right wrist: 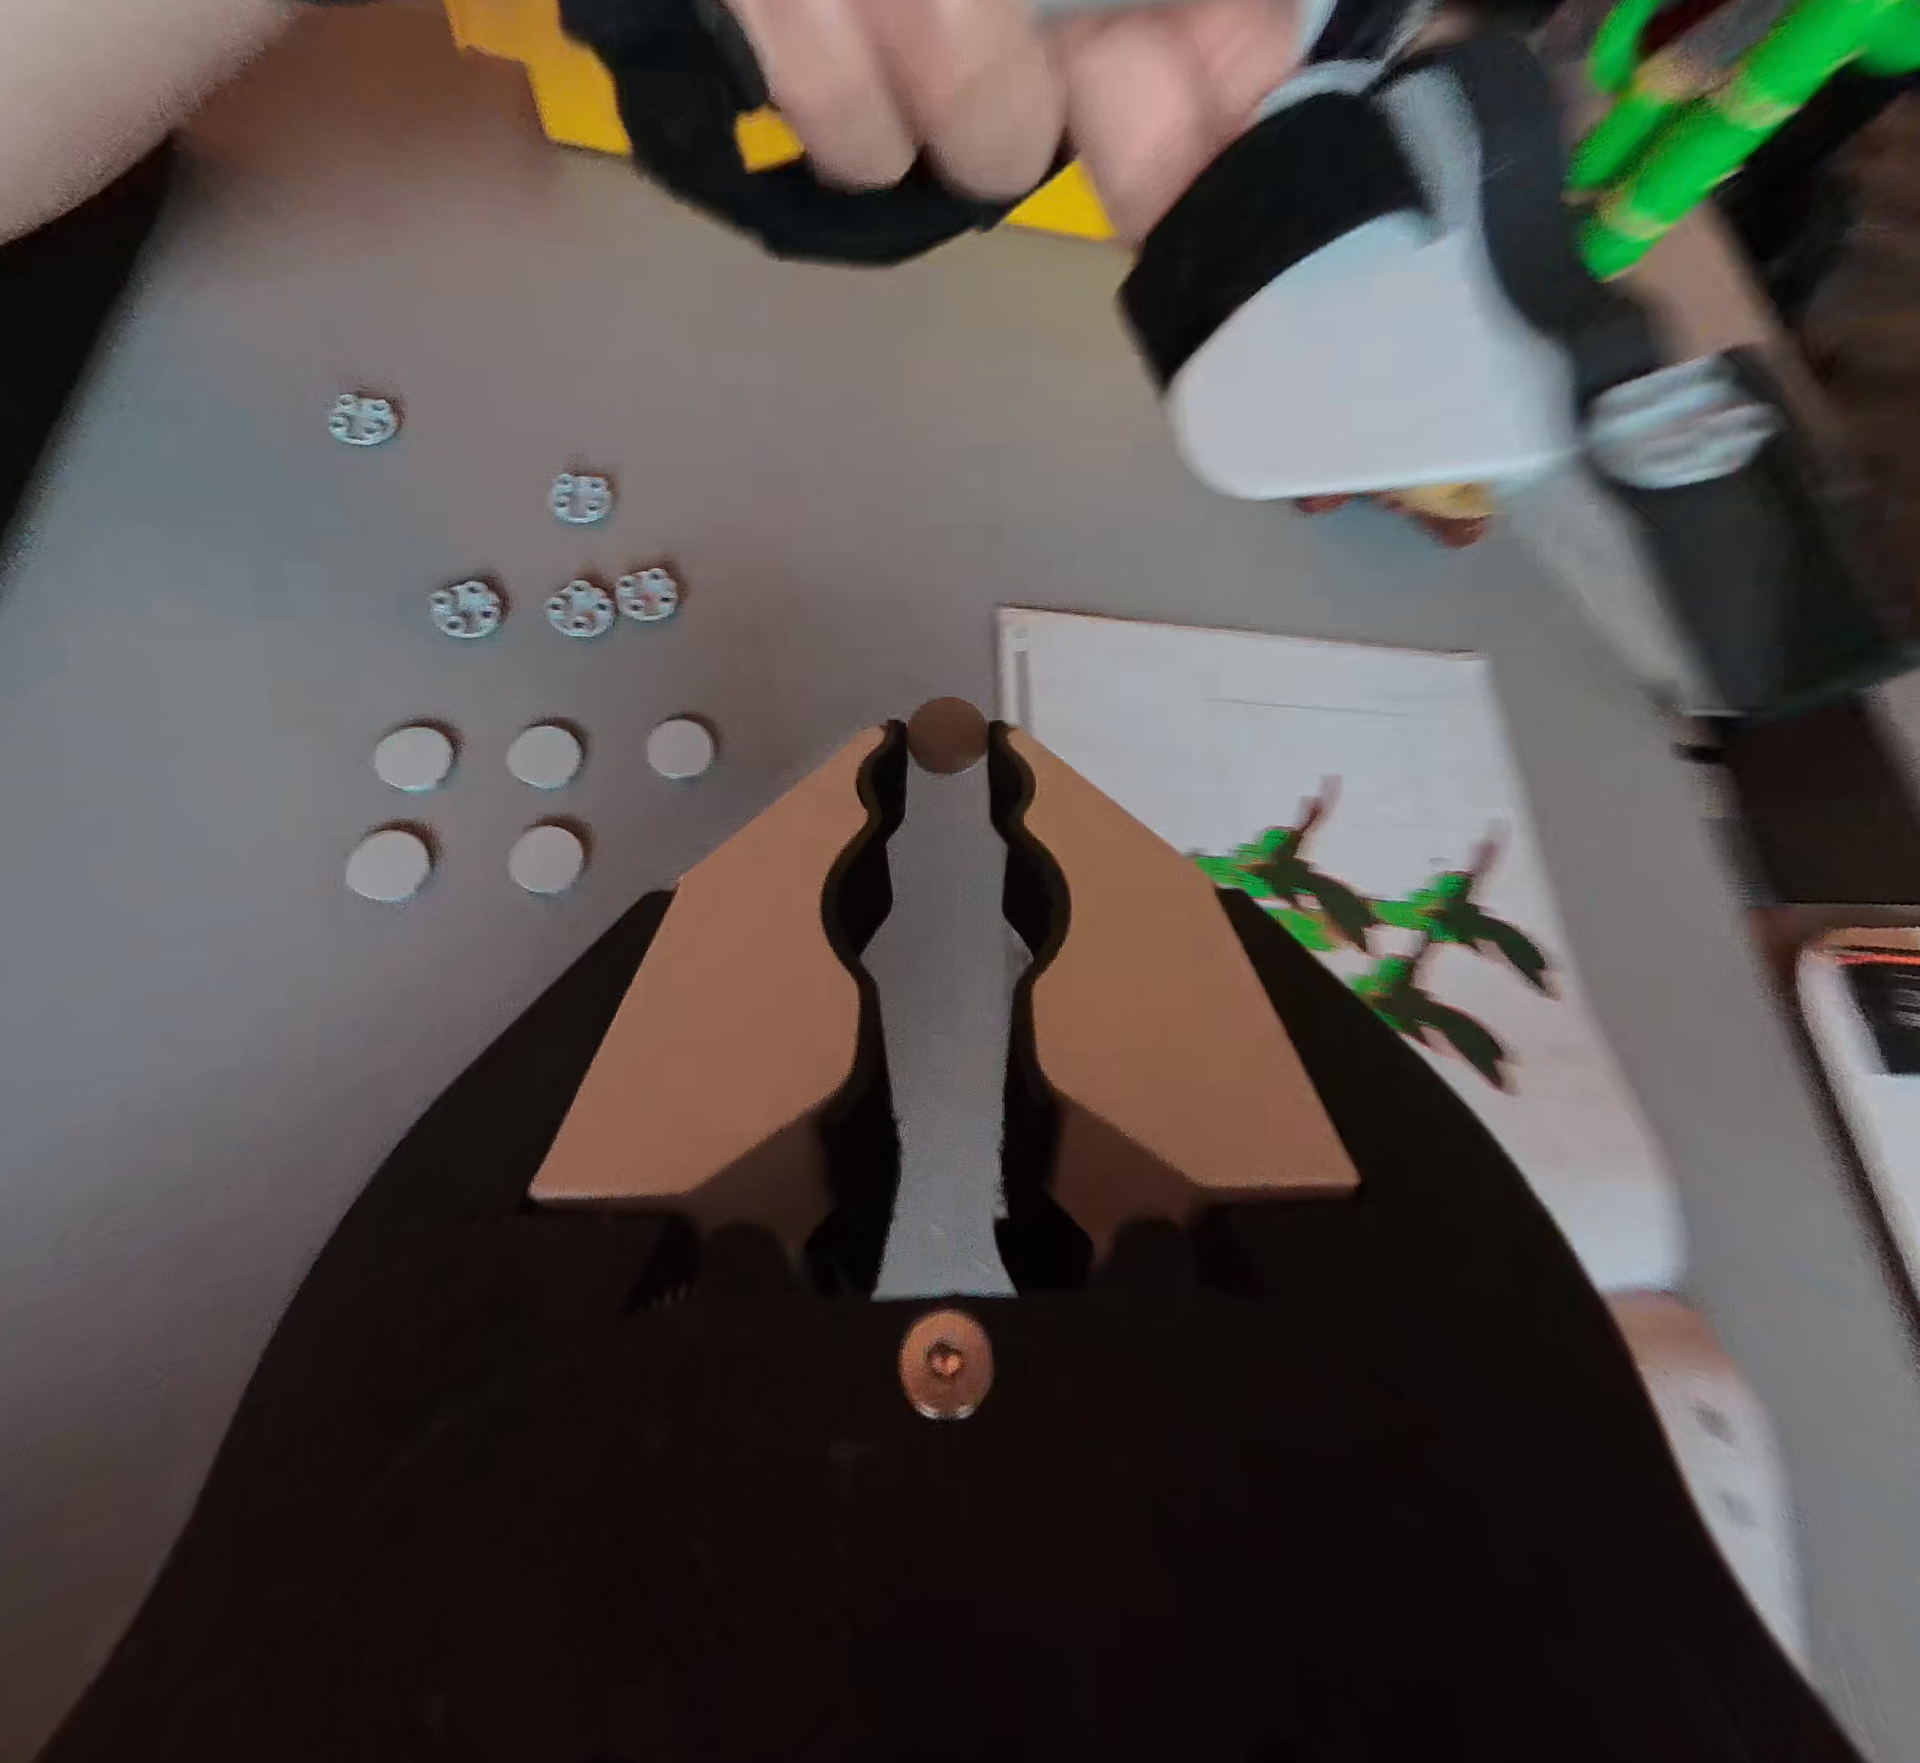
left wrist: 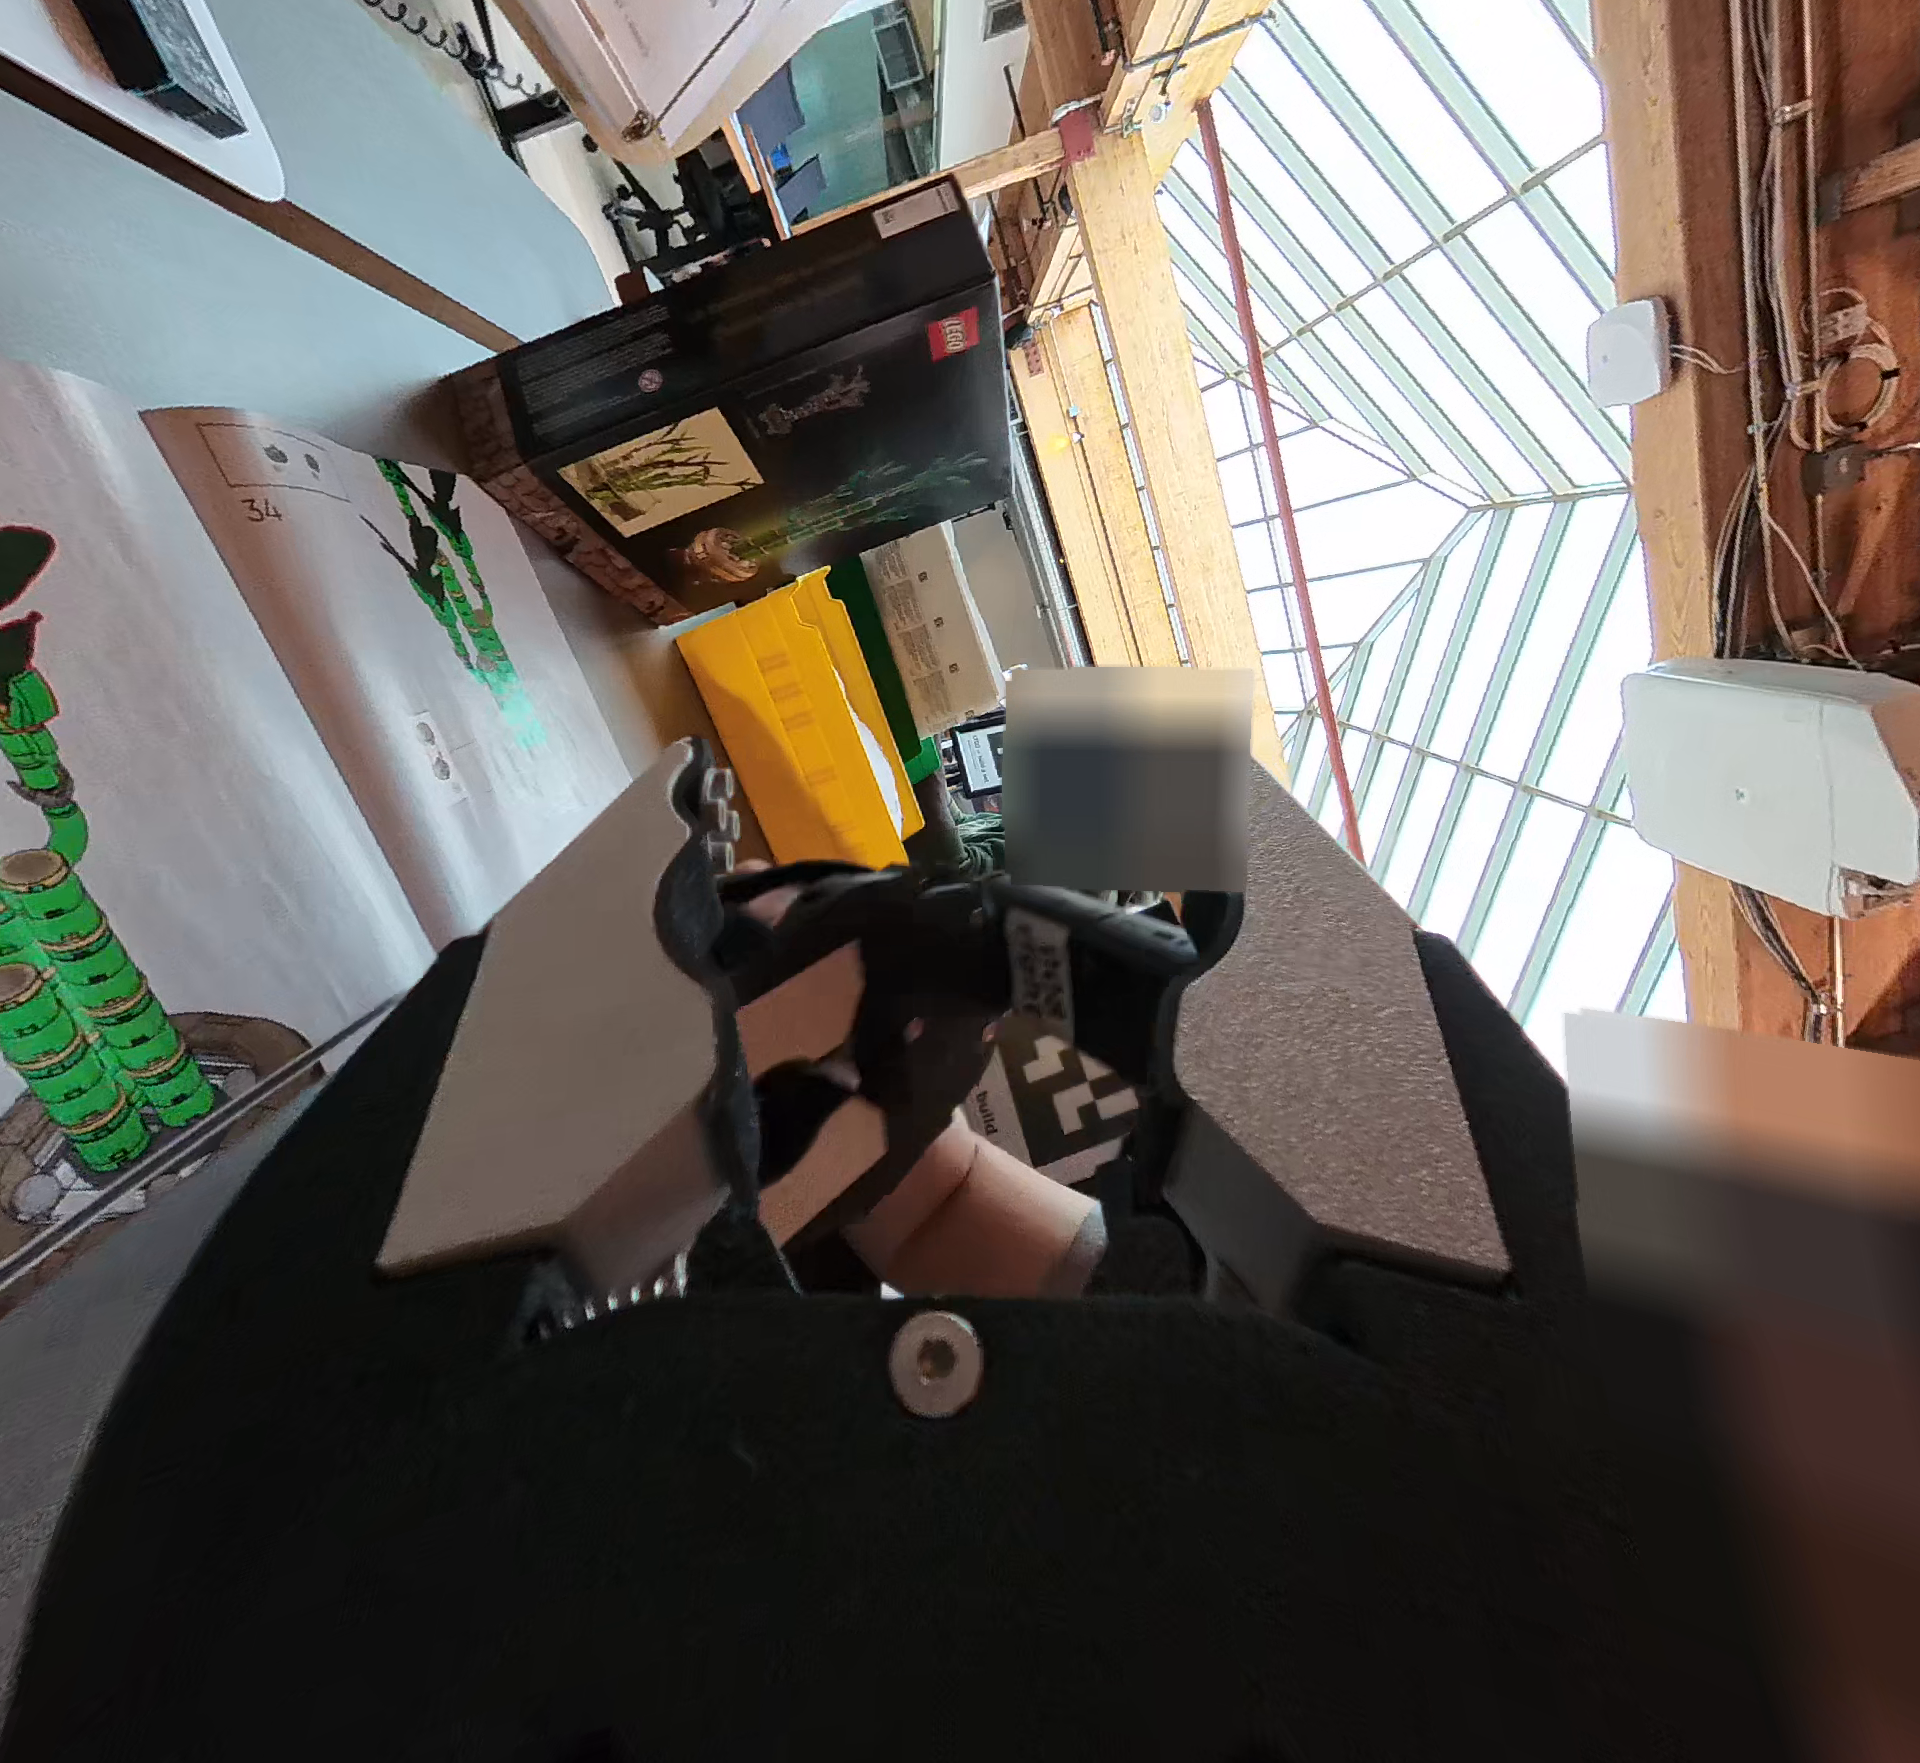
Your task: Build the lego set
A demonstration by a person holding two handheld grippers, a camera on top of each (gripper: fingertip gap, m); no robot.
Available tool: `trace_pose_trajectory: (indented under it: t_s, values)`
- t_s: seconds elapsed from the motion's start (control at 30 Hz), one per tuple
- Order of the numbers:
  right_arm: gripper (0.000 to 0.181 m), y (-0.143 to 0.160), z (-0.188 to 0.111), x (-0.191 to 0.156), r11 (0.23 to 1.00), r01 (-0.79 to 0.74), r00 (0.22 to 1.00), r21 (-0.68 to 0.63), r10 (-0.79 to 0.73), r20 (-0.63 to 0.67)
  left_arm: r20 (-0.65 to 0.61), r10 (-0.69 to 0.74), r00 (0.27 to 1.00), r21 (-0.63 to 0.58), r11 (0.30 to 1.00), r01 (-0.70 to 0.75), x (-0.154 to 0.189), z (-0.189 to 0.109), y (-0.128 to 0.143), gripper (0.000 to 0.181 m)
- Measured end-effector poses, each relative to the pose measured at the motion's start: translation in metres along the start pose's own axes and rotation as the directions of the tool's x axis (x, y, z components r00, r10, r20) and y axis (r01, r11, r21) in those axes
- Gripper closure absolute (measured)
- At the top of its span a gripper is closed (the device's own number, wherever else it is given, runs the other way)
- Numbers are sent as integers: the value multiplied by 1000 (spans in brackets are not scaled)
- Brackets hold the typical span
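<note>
My right gripper (right wrist: 945,739) is shut on a small brown round piece (right wrist: 945,726), pinched at the fingertips just above the grey table (right wrist: 831,466). Several smooth grey round tiles (right wrist: 544,755) and several grey flower-shaped pieces (right wrist: 468,610) lie to its left. A blurred green bamboo model (right wrist: 1714,82) is at the top right, behind the left gripper's white body (right wrist: 1351,363) and a gloved hand (right wrist: 883,51). My left gripper (left wrist: 971,830) is tilted sideways with its jaws wide apart. The gloved hand (left wrist: 810,1017) shows between them.
An open instruction booklet (right wrist: 1247,726) lies right of my right gripper and also shows in the left wrist view (left wrist: 312,622). A black set box (left wrist: 779,425) and a yellow box (left wrist: 790,726) stand behind it. The yellow box (right wrist: 561,82) shows under the hand.
</note>
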State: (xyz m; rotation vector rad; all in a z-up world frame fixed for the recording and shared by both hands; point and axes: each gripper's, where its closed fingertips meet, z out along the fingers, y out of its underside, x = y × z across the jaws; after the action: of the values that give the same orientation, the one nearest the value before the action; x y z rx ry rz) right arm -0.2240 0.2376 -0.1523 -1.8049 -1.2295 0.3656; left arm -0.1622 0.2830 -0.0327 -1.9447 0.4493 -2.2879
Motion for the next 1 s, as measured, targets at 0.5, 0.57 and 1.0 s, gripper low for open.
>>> trace_pose_trajectory:
  t_s: [0.5, 0.57, 1.0]
  values:
    - [166, -8, -75, 57, 995, 12, 982, 102, 7, -188, 45, -44, 998, -183, 982, 51, -22, 39, 46, 93]
    - [166, -8, -77, 55, 994, -5, 988, 111, 22, -155, 47, -50, 998, -204, 977, 58, -24, 42, 51, 93]
    - [166, 5, -101, 35, 980, -48, 996, 195, 32, 87, -7, -146, 989, -347, 928, 135, -19, 56, 84, 94]
